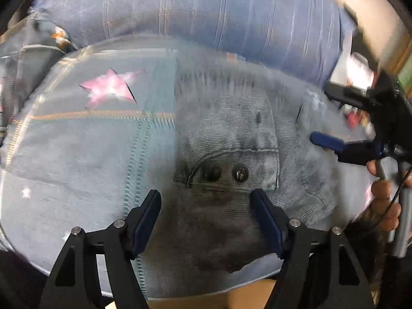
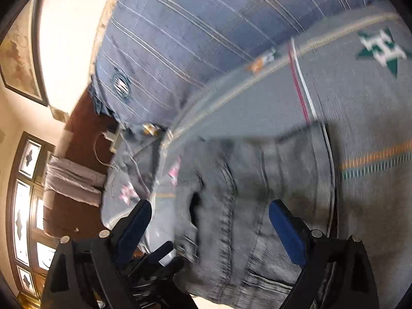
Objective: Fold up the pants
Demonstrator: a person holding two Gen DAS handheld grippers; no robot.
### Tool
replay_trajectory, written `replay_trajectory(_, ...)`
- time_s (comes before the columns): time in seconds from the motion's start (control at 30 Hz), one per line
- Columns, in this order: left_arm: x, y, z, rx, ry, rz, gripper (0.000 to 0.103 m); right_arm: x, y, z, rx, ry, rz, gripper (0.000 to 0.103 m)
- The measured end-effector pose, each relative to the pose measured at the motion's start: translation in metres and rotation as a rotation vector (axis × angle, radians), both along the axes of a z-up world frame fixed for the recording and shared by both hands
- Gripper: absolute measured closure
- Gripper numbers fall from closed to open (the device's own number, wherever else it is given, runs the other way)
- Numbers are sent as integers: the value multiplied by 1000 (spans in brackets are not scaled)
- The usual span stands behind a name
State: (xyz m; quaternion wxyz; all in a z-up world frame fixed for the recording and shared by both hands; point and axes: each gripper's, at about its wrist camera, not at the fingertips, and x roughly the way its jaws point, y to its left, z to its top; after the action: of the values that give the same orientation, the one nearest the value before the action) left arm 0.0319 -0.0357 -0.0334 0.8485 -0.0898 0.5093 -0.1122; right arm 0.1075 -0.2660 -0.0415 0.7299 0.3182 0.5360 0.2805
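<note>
Both the left tool (image 1: 206,219) and right tool (image 2: 209,228) hover released above the faded grey denim pants (image 1: 231,139), spread flat on the bed for gripping.

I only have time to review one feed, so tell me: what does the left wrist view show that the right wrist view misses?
Only the left wrist view shows two metal buttons on the jeans, a pink star on the cover, and the right gripper.

Only the right wrist view shows a green star, a window and a framed picture.

Both show the grey jeans, the striped blue cushion, and open jaws.
</note>
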Motion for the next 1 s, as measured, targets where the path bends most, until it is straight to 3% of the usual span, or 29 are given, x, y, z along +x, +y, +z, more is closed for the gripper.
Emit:
replay_trajectory(0.03,-2,0,0,-7,-22,11,25,0,1,-19,-48,68,1,9)
replay_trajectory(0.07,-2,1,3,-9,-18,20,26,-1,-3,-26,-37,77,-20,10)
replay_trajectory(0.1,-5,4,10,-23,-33,24,27,-3,-6,-19,-22,58,-37,10)
replay_trajectory(0.17,-12,8,26,-38,-105,35,27,-1,-5,-1,-88,51,-26,10)
replay_trajectory(0.23,-15,11,35,-42,-162,46,26,5,3,29,-128,-16,-13,10)
replay_trajectory(0.33,-5,2,13,-49,-58,-3,26,18,39,71,-69,-92,98,10)
replay_trajectory(0.4,-7,-2,0,-52,-40,-6,26,29,71,79,-34,-92,180,10)
replay_trajectory(0.53,-3,-3,0,-55,-48,-17,25,59,121,48,-59,-33,287,10)
replay_trajectory(0.6,0,0,-2,-92,-35,-20,25,71,115,8,-136,73,241,11)
replay_trajectory(0.63,-2,-2,-1,-96,-30,-23,24,75,110,-6,-116,114,210,14)
replay_trajectory(0.7,-2,-1,-3,-108,-29,-23,23,74,105,-1,-61,110,170,14)
replay_trajectory(0.83,1,7,-9,-142,-9,-20,20,74,113,33,-105,-12,214,13)
replay_trajectory(0.9,2,8,-10,-148,-7,-22,20,73,101,22,-127,5,177,12)
replay_trajectory(0.93,0,7,-8,-148,-11,-25,20,76,93,2,-111,56,156,12)
replay_trajectory(1.0,-1,9,-6,-152,-13,-26,20,73,83,1,-37,57,116,12)
